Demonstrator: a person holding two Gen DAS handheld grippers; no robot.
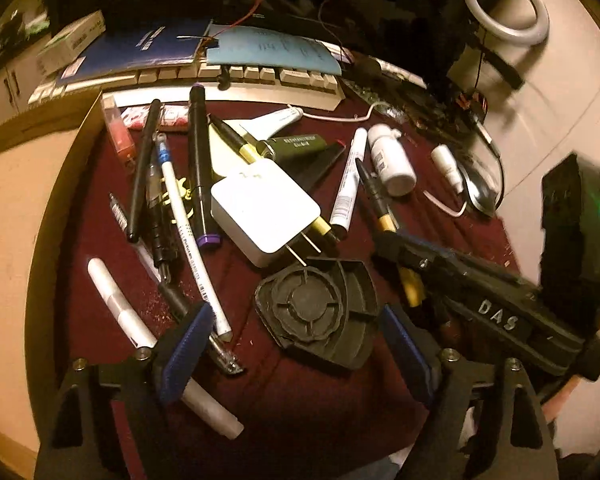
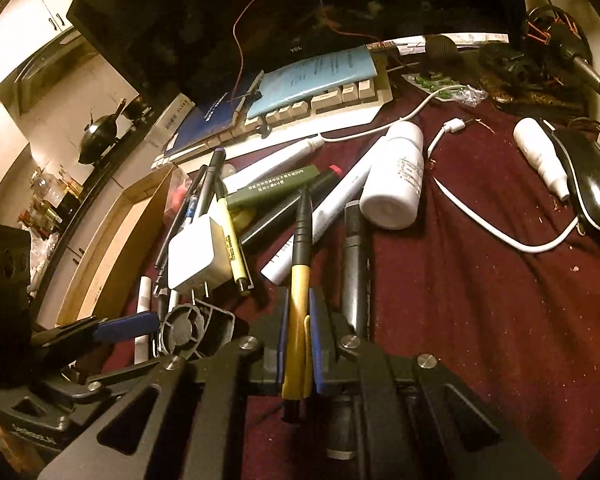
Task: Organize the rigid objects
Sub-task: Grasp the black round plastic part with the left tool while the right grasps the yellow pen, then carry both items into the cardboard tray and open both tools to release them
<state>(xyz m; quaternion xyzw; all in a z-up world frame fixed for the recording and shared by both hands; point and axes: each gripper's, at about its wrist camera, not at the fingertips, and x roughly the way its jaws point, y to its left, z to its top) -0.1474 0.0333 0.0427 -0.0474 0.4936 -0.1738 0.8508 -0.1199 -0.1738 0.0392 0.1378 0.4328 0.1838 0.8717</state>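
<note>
we are looking down on a dark red cloth [image 1: 300, 400] crowded with pens, markers and small desk things. our right gripper [image 2: 298, 340] is clamping a yellow-and-black pen [image 2: 300, 264] between its blue pads, jaws closed tight on the yellow barrel — the black tip is pointing away toward the pile, and the pen's far part is lying over a white marker [image 2: 332, 208]. just beside it on the right a dark grey marker [image 2: 354, 256] is lying on the cloth, running under the gripper.

our left gripper [image 1: 296, 344] is standing with its jaws wide apart, pressing on nothing; a black fan-shaped plastic part [image 1: 316, 312] is sitting between the blue pads, apart from the left one, while at the right one we cannot tell whether it is touching. a white pencil [image 1: 196, 256] is slanting in near the left pad.

just beyond the fan part a white plug adapter [image 1: 260, 208] is resting on the pile, its prongs pointing toward the part. a white bottle [image 1: 392, 160] is lying on its side to the right — near it a black mouse [image 2: 596, 200]. a cardboard box [image 1: 20, 208] is standing at the left edge of the cloth, and a beige keyboard [image 1: 228, 76] is sitting behind the pile with blue booklets on it.
</note>
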